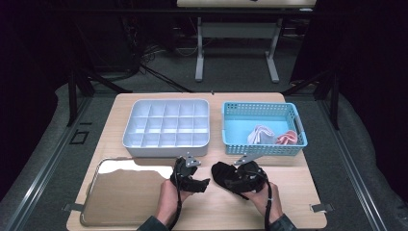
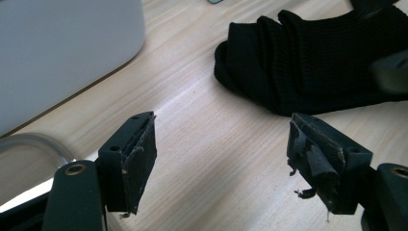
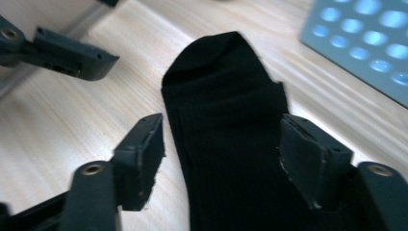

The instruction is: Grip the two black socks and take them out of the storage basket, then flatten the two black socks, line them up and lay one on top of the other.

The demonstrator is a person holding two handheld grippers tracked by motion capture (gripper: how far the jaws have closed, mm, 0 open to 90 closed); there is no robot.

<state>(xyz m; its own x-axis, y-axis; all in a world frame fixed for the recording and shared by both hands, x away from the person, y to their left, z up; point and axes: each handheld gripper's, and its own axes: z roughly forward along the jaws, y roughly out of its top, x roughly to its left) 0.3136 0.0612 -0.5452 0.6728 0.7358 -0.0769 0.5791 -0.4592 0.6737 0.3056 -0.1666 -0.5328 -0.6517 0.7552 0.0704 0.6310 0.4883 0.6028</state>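
Observation:
A black sock lies flat on the wooden table near the front, its rounded toe end towards the left. In the right gripper view the sock runs lengthwise between the jaws of my right gripper, which stand apart at its two edges without pinching it. My right gripper comes over the sock from the right in the high view. My left gripper sits just left of the sock. Its jaws stand open over bare wood, and the sock lies ahead to the right.
A white compartment tray stands at the back left. A teal basket at the back right holds a white cloth and a pink one. A shiny metal tray lies at the front left, beside my left hand.

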